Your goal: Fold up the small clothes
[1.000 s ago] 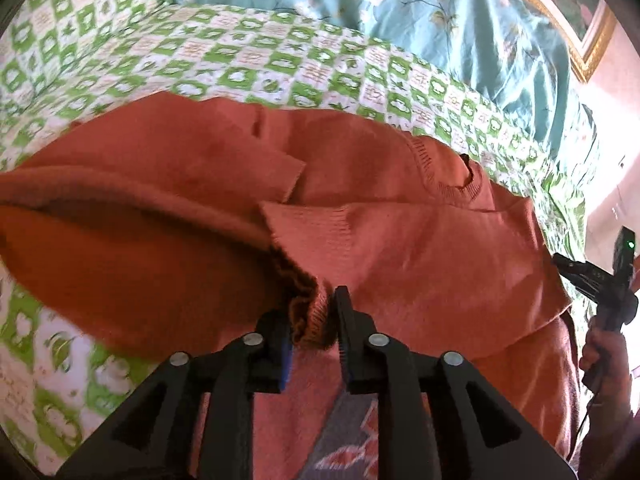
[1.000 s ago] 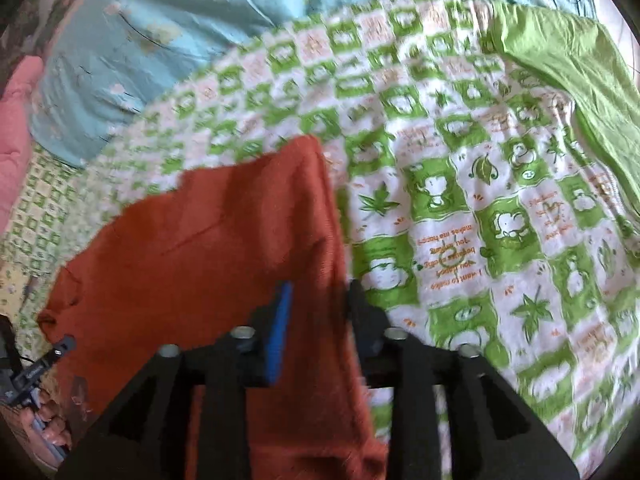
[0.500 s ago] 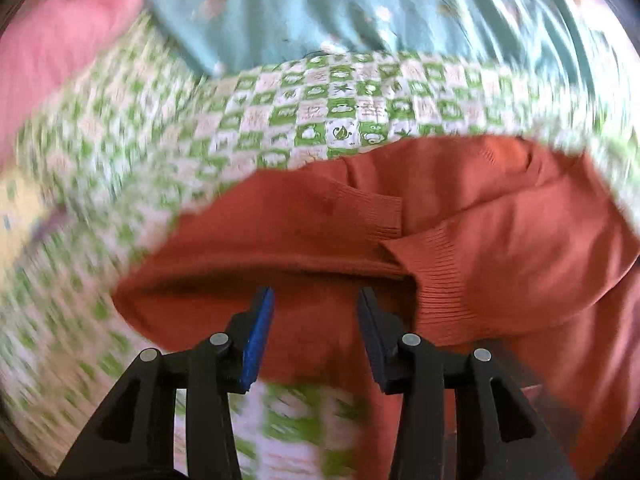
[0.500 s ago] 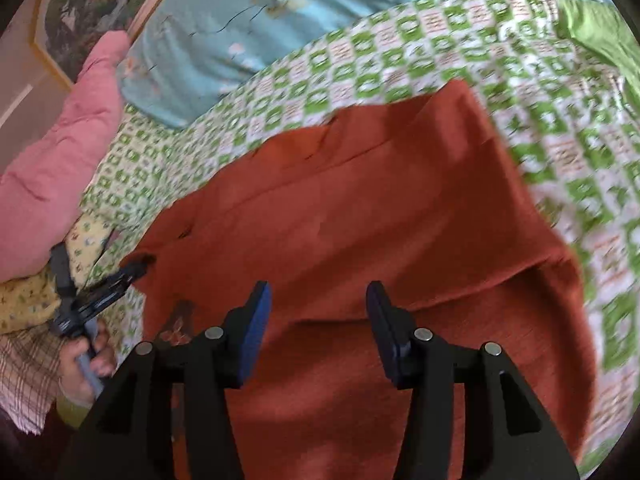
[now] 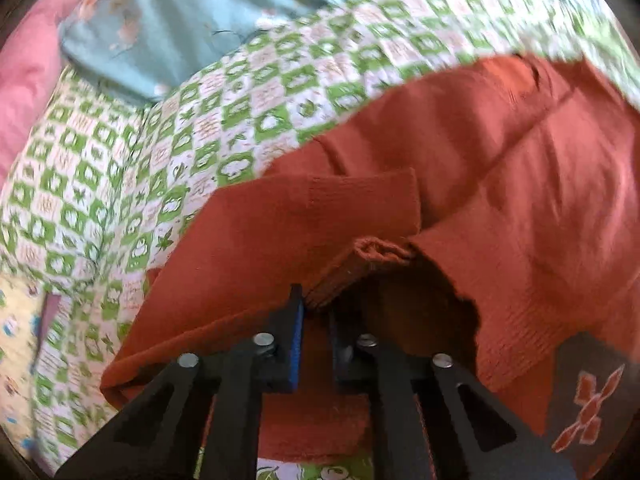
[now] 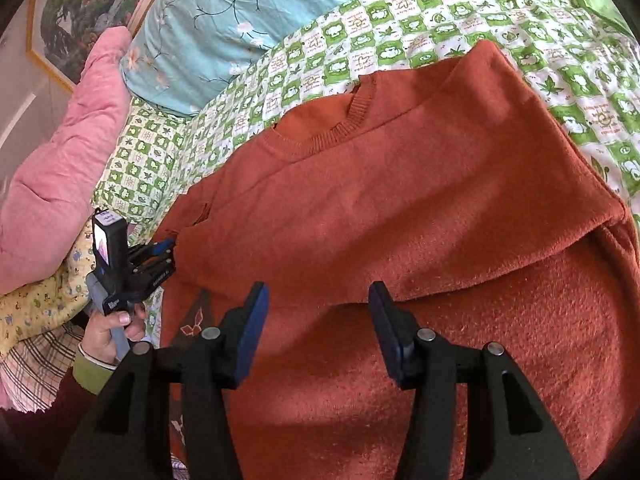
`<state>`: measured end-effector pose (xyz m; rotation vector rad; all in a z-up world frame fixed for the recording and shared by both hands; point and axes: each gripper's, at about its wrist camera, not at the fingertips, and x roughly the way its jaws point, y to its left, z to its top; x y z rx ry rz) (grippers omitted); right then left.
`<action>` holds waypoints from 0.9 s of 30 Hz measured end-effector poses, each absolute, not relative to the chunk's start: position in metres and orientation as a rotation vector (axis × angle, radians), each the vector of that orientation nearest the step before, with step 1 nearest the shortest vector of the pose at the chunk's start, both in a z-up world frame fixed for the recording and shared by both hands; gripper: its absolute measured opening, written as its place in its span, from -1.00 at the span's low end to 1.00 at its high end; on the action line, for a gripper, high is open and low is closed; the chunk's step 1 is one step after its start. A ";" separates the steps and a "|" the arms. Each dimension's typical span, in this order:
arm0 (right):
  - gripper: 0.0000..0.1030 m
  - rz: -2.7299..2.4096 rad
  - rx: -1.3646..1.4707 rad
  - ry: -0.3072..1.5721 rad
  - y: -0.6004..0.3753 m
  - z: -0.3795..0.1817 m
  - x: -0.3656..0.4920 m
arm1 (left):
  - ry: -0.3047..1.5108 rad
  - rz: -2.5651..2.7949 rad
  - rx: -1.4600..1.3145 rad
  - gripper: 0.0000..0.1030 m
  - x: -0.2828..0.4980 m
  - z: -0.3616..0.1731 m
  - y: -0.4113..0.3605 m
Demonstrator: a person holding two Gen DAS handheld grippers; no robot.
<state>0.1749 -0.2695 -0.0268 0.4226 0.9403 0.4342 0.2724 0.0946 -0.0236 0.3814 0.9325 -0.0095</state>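
Left wrist view: the left gripper (image 5: 316,312) has just closed its fingers on the orange sweater's (image 5: 500,184) ribbed cuff (image 5: 340,276) at 12 o'clock, while the right gripper's (image 6: 318,328) fingers stand apart, empty, above the sweater.

Green-checked bedsheet (image 6: 460,4); blue floral quilt (image 6: 224,20); pink pillow (image 6: 64,160); framed picture (image 6: 76,12)

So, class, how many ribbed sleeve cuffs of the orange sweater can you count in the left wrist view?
2: one cuff lies flat across the orange sweater; the other cuff is pinched in the left gripper.
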 end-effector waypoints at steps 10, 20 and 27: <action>0.03 0.390 0.482 0.831 -0.295 -0.012 0.164 | 0.735 -0.235 -0.091 -0.90 0.245 0.088 0.070; 0.03 0.212 0.584 0.730 -0.380 -0.002 0.131 | 0.776 -0.508 -0.095 -0.90 0.263 0.056 -0.112; 0.03 0.160 0.616 0.720 -0.408 -0.005 0.123 | 0.901 -0.514 -0.034 -0.88 0.280 -0.011 -0.171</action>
